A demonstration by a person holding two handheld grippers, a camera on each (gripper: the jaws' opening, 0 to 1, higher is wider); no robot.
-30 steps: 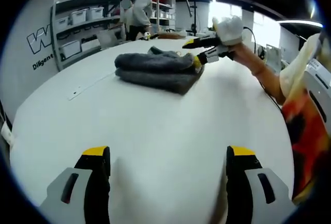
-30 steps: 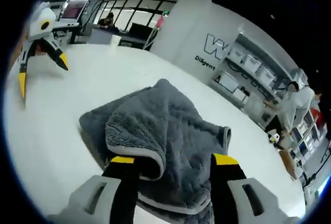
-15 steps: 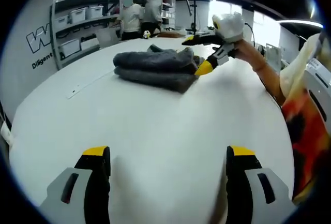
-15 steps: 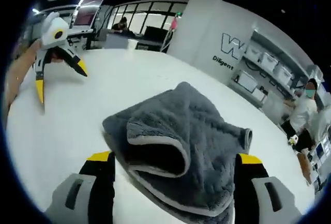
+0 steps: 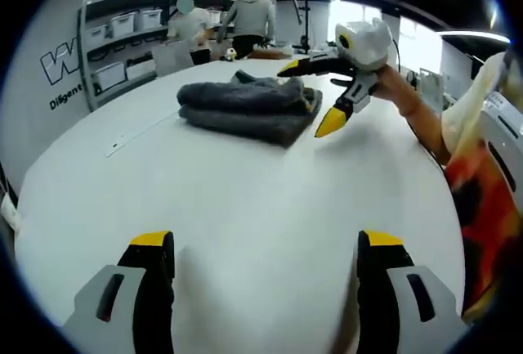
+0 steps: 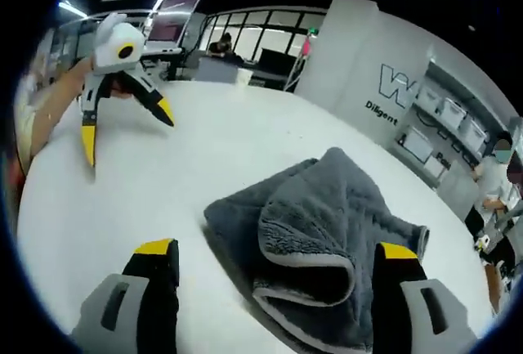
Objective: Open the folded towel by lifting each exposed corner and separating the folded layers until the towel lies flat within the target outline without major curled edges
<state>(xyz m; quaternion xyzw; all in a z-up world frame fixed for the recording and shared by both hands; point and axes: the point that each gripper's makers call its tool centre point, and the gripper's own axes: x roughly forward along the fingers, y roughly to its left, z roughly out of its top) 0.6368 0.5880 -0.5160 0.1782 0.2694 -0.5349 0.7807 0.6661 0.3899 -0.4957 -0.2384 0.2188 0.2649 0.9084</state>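
Jaws of our left gripper (image 5: 266, 260) stand spread and empty over bare white worktop (image 5: 245, 182), well short of the work. Far across it in the left gripper view lies the grey folded towel (image 5: 245, 110), still stacked in thick layers. Just to its right our right gripper (image 5: 327, 92) hangs with its yellow tips apart, gripping nothing. We judge the task barely begun: no layer is separated and we can make out no target outline. Behind the worktop run shelves with white bins (image 5: 131, 23) against a lettered wall, and two people stand at the far end.

From the right gripper view, our right gripper's (image 6: 274, 260) jaws are parted, with the towel's (image 6: 327, 223) rolled, grey-bound edge lying between them but not pinched. Next we need to close on an exposed corner of that top fold and lift it back. Our left gripper (image 6: 122, 121) hovers far left, jaws splayed. Windows and a monitor (image 6: 176, 23) close off the room behind.
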